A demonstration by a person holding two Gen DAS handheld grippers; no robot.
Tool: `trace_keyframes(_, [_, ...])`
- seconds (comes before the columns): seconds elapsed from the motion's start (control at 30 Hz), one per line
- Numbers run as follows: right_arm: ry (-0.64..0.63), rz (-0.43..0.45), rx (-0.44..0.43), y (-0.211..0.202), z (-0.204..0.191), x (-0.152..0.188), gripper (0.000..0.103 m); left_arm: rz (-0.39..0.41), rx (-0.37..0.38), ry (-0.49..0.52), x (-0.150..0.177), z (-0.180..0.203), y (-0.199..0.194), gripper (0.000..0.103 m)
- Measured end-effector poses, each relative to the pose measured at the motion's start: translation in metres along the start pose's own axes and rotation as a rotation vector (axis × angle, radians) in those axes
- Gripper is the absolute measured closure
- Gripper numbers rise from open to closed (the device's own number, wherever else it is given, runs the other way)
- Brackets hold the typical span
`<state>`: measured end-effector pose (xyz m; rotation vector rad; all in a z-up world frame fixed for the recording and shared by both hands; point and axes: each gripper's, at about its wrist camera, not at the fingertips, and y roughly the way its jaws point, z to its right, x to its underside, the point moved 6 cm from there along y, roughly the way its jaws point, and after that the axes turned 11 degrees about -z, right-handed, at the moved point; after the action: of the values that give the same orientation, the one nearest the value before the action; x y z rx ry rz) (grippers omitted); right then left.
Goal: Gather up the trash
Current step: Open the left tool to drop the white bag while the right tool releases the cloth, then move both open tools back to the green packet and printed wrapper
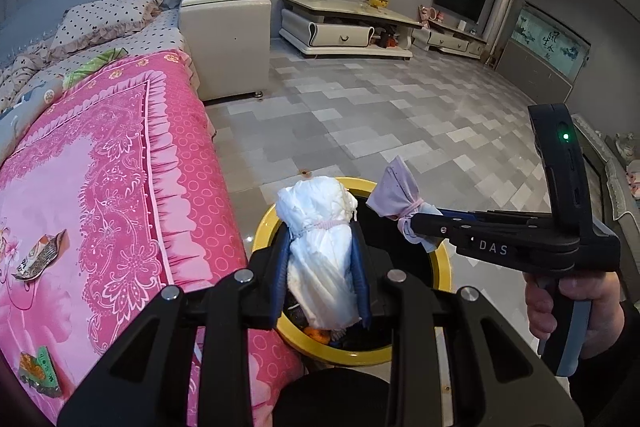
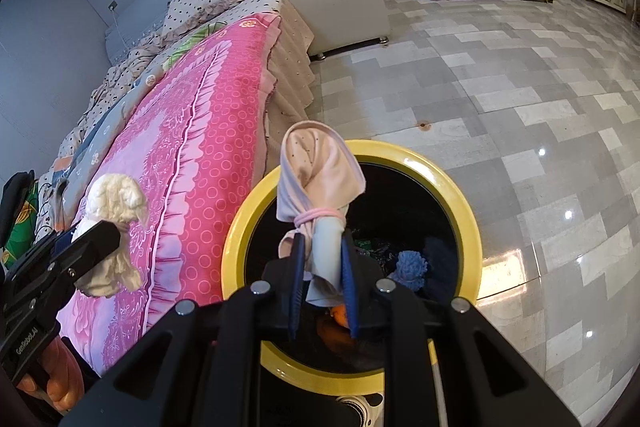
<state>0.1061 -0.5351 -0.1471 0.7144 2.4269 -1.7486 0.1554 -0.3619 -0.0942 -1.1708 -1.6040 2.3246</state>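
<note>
On the pink patterned bedspread [image 1: 120, 155], two crumpled snack wrappers [image 1: 40, 254] lay near its left edge. Beside the bed's right edge stood the round yellow-rimmed trash bin [image 1: 442, 259], and over its left rim the left gripper [image 1: 320, 267] was clenched on a white crumpled bundle tied with a pink band [image 1: 320, 227]. Further right, the right gripper [image 2: 323, 283] was clamped on a pale pink cloth bundle bound with a pink band [image 2: 316, 171], held over the bin's opening.
</note>
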Motion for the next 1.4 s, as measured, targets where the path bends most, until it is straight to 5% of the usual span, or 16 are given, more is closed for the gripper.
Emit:
trace_keyframes(0.17, [0.013, 0.014, 0.011, -0.005, 0.004, 0.000, 0.084, 0.005, 0.014, -0.012, 0.000, 0.003, 0.001, 0.075])
trace_keyframes(0.67, [0.046, 0.074, 0.046, -0.029, 0.007, -0.002, 0.052, 0.105, 0.017, -0.069, 0.011, -0.018, -0.053, 0.032])
trace_keyframes(1.4, [-0.286, -0.034, -0.044, 0.038, -0.175, -0.044, 0.037, 0.160, -0.159, -0.282, 0.078, -0.155, -0.134, 0.026])
